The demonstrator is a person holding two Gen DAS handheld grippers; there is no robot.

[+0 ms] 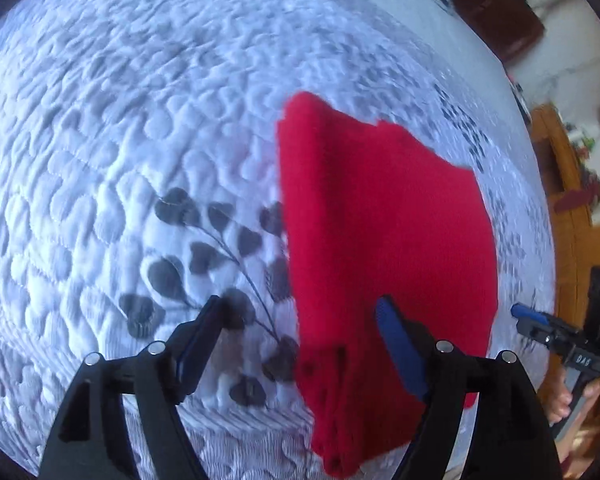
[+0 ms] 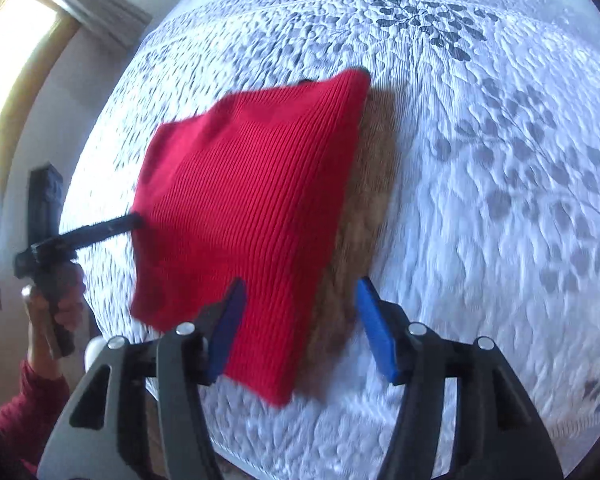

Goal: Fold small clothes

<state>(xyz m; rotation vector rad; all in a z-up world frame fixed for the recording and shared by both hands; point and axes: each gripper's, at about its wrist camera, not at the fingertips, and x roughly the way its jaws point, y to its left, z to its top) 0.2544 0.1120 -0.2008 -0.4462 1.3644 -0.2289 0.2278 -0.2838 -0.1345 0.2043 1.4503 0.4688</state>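
Now, the red knit garment (image 2: 244,208) lies folded on the quilted bedspread (image 2: 480,216); your 2 grippers, left (image 1: 304,320) and right (image 2: 300,300), hover spread over its near edge, so square that edge.

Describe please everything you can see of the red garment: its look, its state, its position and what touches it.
The red garment is a ribbed knit piece in bright red, and it looks soft and rather thick. It lies on the white quilted bedspread, apparently folded, with layered edges near the camera in the left wrist view. Something brown shows under its right edge. Both grippers are open. The left gripper seems to reach its left edge; whether it touches is unclear. The right gripper hangs above its near corner.
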